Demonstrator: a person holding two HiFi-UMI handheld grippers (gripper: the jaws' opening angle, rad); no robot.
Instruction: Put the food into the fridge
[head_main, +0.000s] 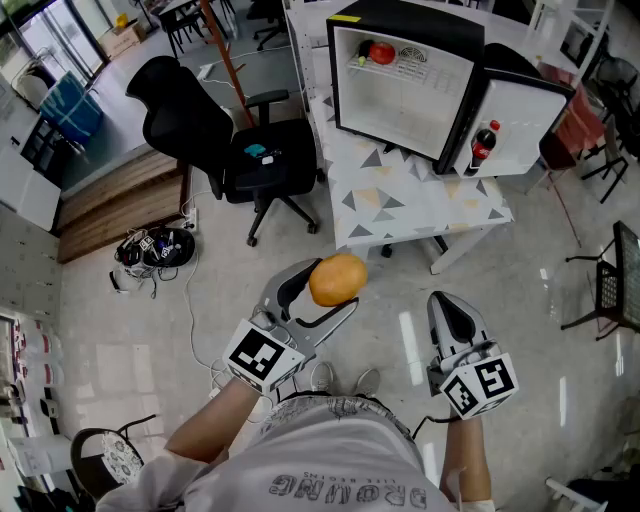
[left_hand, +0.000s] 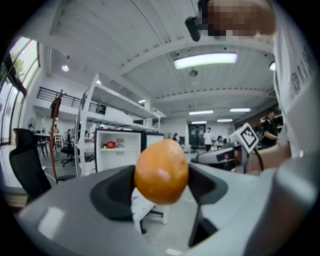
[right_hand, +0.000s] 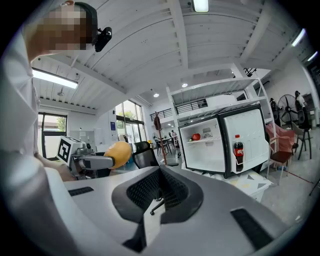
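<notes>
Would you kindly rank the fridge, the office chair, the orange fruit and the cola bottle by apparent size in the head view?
1. fridge and office chair: they look about alike, so unranked.
2. orange fruit, enlarged by nearness to the camera.
3. cola bottle.

The person wears a light grey short-sleeved T-shirt (head_main: 330, 465) with a line of dark block lettering across the chest. Just ahead of the T-shirt's hem, two pale shoes (head_main: 322, 376) show their toes. Past the T-shirt's left sleeve, the left gripper (head_main: 325, 292) has a smooth light grey shell, curved jaws lined with black pads, and a white cube (head_main: 262, 356) bearing black square markers. Past the right sleeve, the right gripper (head_main: 447, 306) is of the same build, its black pads ribbed in a fine grid, with its own marker cube (head_main: 482, 384) and a thin dark cable (head_main: 422, 428) running back toward the T-shirt. Above the T-shirt's collar, a small black camera (right_hand: 103, 38) sits on the head.
</notes>
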